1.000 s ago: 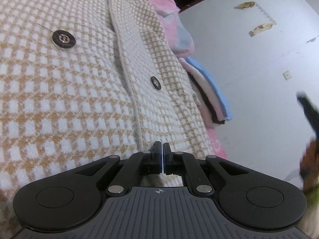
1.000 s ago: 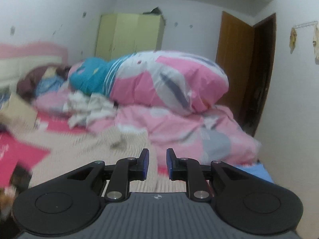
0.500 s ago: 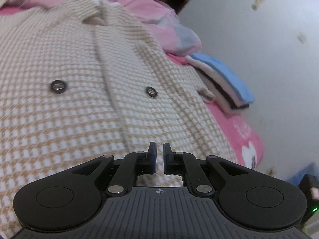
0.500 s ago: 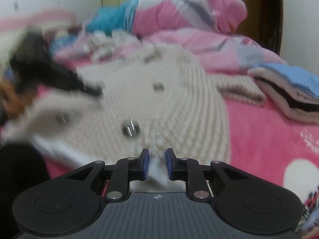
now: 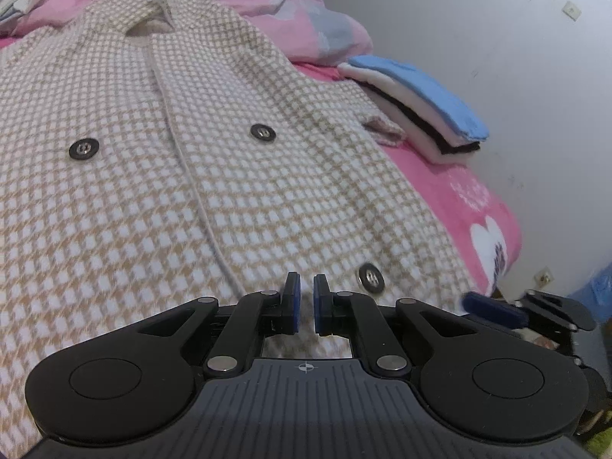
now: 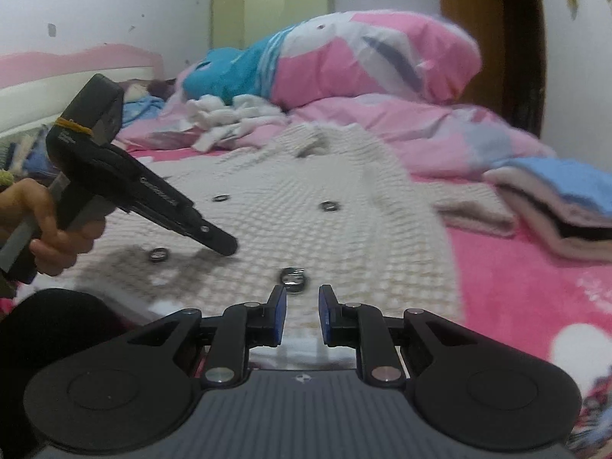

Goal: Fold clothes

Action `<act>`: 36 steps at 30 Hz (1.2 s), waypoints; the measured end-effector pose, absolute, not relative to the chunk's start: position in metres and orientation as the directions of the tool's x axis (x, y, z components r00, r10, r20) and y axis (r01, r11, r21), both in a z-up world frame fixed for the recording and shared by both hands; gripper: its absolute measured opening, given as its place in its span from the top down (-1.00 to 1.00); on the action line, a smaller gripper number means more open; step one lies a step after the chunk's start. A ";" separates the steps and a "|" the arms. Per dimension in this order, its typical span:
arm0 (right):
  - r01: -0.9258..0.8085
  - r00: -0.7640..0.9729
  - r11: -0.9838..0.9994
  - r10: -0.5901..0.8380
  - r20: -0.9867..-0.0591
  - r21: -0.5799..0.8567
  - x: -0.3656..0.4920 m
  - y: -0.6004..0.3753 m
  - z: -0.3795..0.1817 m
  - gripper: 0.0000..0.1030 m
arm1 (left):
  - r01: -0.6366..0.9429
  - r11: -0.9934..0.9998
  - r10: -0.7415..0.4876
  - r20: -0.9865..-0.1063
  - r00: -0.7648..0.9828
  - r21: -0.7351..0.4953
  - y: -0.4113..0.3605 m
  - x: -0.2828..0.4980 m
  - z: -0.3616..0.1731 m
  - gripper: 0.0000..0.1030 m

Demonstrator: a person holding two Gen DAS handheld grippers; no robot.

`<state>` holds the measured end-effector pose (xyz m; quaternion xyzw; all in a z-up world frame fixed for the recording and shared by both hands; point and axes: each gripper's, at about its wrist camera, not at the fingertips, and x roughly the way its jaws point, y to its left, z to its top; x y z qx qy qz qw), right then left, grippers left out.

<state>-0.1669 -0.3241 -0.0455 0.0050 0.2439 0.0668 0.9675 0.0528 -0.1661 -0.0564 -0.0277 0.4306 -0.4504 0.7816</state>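
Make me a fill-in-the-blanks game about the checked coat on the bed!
1. The coat lies on a ____ bed.
2. The top layer of the folded pile is ____.
3. Both claws, left and right, are ____.
4. The coat's buttons are ____.

Missing words: pink; blue; open; black

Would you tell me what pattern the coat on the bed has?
The coat has a tan-and-white houndstooth check, clearest in the left wrist view.

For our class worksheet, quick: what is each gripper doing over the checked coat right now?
Left gripper: open by a narrow gap, holding nothing, above the checked coat.
Right gripper: open, empty, at the coat's near edge.
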 end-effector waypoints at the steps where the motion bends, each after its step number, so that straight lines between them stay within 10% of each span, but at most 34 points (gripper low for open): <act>1: -0.146 0.867 0.988 0.156 -0.474 0.058 -0.164 -0.320 -0.047 0.63 | 0.681 0.592 -0.728 -0.649 0.222 -0.431 -0.165 0.051 -0.056 0.90; 9: -0.253 0.747 0.967 0.223 -0.626 0.043 -0.125 -0.283 -0.069 0.63 | 0.696 0.569 -0.742 -0.638 0.206 -0.437 -0.159 0.044 -0.052 0.90; 22: 0.103 0.895 0.837 0.158 -0.417 0.538 -0.172 -0.436 -0.054 0.29 | 0.707 0.535 -0.749 -0.647 0.145 -0.462 -0.205 0.065 -0.071 0.89; 36: 0.292 0.891 0.408 0.213 -0.401 0.865 0.004 -0.593 -0.105 0.16 | 0.613 0.542 -0.768 -0.634 0.084 -0.575 -0.193 0.085 -0.089 0.84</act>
